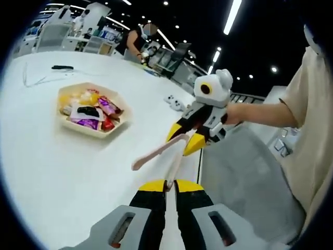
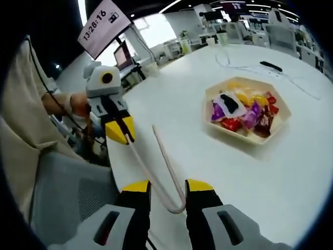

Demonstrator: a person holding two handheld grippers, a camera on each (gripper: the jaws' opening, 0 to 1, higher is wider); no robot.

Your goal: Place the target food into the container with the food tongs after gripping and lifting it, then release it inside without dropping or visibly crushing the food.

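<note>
The pale pink food tongs [image 1: 158, 152] are held between both grippers above the white table [image 1: 62, 177]. My left gripper [image 1: 170, 186] is shut on the tip of one tong arm; the other arm's tip hangs free. In the right gripper view the tongs' bend [image 2: 176, 207] sits between the jaws of my right gripper [image 2: 168, 186], which grips it. The right gripper [image 1: 183, 141] and the left gripper [image 2: 122, 133] each appear in the other's view. A beige hexagonal tray [image 1: 86, 133] [image 2: 244, 138] holds several wrapped snacks [image 1: 99, 109] [image 2: 242, 112] beyond the tongs.
A grey chair [image 1: 244, 172] [image 2: 67, 192] stands at the table's edge beside a person in a beige sleeve [image 1: 307, 120]. A black object [image 1: 62, 67] [image 2: 271, 66] and a thin cable [image 1: 31, 78] lie far on the table. Another person [image 1: 138, 41] stands at the far end.
</note>
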